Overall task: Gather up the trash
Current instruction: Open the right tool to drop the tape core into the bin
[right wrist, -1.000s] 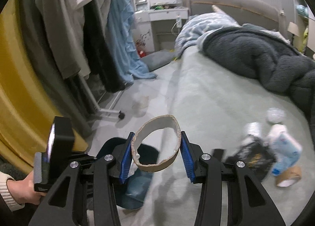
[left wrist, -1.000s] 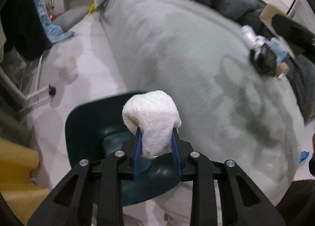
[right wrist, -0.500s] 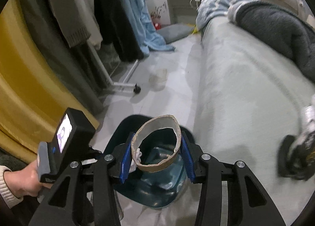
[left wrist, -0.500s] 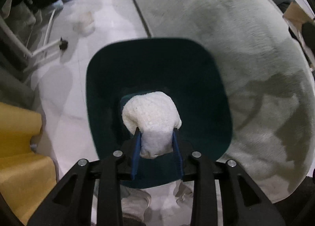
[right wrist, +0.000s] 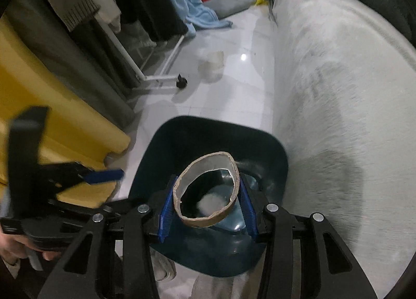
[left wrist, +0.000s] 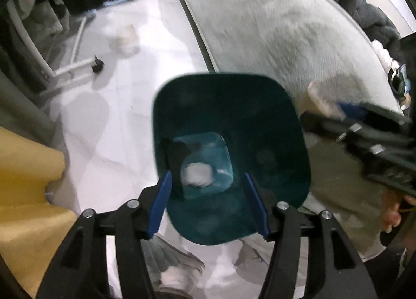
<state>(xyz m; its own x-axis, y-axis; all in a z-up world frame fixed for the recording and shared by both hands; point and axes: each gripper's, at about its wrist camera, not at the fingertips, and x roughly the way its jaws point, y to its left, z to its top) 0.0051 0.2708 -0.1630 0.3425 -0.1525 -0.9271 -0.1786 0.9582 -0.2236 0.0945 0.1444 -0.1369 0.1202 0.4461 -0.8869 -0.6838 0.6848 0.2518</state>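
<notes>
Dim, motion-blurred, dark fisheye corners

There are two hand-held grippers, one dark teal bin, one white wad in it, one cardboard ring, one bed and one cup on the floor.

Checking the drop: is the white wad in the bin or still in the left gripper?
In the bin. The white wad lies on the bin floor; the left gripper has just been opening, nothing between its jaws.
</notes>
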